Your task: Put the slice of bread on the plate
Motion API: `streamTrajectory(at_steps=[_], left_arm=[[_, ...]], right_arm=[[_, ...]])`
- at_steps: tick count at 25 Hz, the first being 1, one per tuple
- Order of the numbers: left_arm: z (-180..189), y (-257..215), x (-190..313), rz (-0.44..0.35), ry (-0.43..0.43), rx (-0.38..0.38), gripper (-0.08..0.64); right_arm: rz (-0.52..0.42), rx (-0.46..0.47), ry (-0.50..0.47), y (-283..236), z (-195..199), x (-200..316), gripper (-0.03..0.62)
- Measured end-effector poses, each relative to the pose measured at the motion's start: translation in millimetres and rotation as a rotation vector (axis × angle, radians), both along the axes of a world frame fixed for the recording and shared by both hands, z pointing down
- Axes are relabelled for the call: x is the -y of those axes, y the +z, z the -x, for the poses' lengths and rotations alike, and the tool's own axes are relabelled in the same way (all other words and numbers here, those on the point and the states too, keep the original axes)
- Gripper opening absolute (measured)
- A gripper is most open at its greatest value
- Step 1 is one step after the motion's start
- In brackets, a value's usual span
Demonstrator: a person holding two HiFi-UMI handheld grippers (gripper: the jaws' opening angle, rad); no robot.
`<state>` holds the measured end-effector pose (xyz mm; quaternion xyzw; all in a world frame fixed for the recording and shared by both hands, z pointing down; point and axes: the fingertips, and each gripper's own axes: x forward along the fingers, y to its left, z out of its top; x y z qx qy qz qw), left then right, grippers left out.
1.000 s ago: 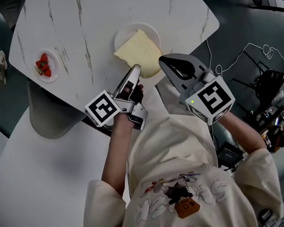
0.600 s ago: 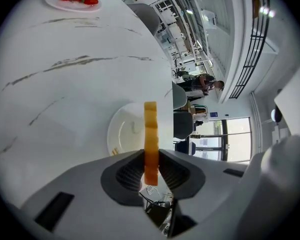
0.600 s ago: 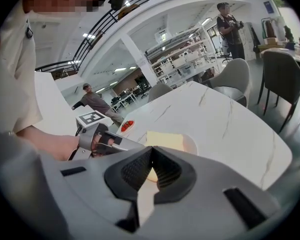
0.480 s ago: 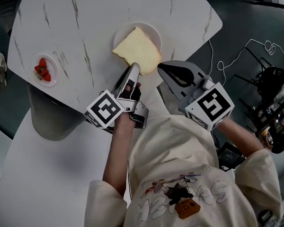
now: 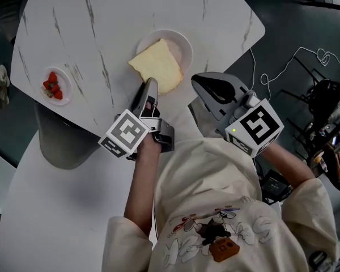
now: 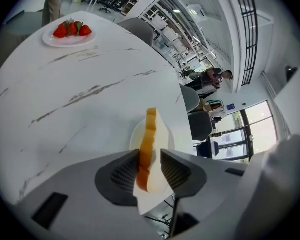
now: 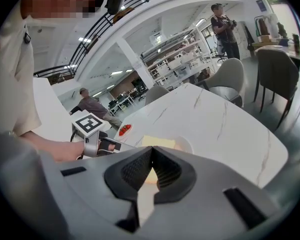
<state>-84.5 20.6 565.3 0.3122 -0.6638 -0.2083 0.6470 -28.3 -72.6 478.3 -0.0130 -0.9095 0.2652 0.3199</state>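
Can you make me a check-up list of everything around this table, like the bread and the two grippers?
Surface: white marbled table, no spills seen.
Job's things: slice of bread gripped at its near edge, partly over the plate; whether they touch, cannot tell.
Clutter: dish of strawberries at the table's left.
Grippers: left gripper shut on the slice, its jaws just eased slightly wider; right gripper shut, empty, near the table's edge.
Cables: white cable on the floor at right.
Surroundings: grey chair under the table; seated person farther off.

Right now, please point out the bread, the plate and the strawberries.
bread (image 5: 156, 65), head view, middle of its top face.
plate (image 5: 182, 42), head view, bare right part.
strawberries (image 5: 52, 85), head view, middle of the pile.
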Motion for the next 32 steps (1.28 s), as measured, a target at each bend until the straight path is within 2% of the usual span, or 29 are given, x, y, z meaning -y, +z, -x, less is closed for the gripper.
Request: streamTrajectory(at_steps=[2, 11, 17, 22, 25, 29, 32], left_arm=[[1, 2, -3, 0.022, 0.003, 0.013, 0.132], [0, 8, -13, 0.081, 0.001, 0.037, 0.129], [1, 1, -9, 0.019, -0.034, 0.023, 0.103], [0, -20, 0, -0.09, -0.02, 0.021, 0.098], [3, -23, 5, -0.097, 0.008, 0.047, 0.098], [5, -11, 17, -0.102, 0.001, 0.024, 0.098], [4, -6, 33, -0.115, 0.034, 0.022, 0.098]], right_arm=[[0.002, 0.001, -0.001, -1, 0, 0, 0.005], [0.011, 0.0, -0.008, -3, 0, -9, 0.004], [0.01, 0.002, -0.004, -5, -1, -9, 0.005], [0.01, 0.003, 0.009, -8, -4, -7, 0.005], [0.011, 0.002, 0.017, -9, -6, -5, 0.005], [0.019, -0.003, 0.024, -8, -6, -7, 0.005], [0.017, 0.0, 0.028, -10, -7, -7, 0.005]])
